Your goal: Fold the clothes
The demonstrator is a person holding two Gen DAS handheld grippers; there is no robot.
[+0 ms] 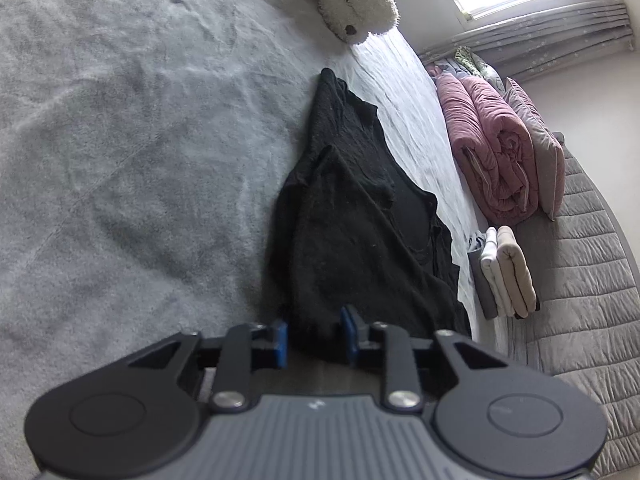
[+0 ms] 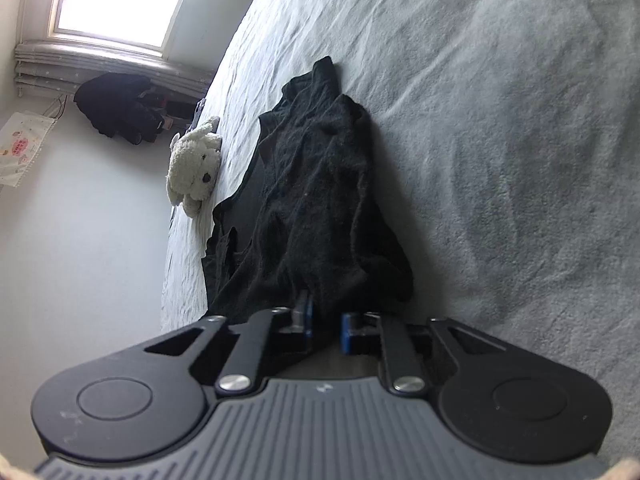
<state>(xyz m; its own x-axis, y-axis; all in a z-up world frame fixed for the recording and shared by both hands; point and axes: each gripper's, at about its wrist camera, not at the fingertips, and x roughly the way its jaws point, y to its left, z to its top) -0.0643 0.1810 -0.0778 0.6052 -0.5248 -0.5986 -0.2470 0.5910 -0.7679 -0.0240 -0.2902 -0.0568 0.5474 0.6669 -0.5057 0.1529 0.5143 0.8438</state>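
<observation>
Black shirt [image 1: 352, 216] lies rumpled on the grey bed [image 1: 120, 140], long axis running straight away from us. Left gripper [image 1: 314, 338] and right gripper [image 2: 325, 326] each pinch its near edge, equally close.

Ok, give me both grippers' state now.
Left gripper: shut on the black garment.
Right gripper: shut on the black garment.

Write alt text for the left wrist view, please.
The left tool grips the near edge of a black garment lying rumpled on a grey bed. Beyond it are a white plush toy, a rolled pink quilt and folded clothes.
</observation>
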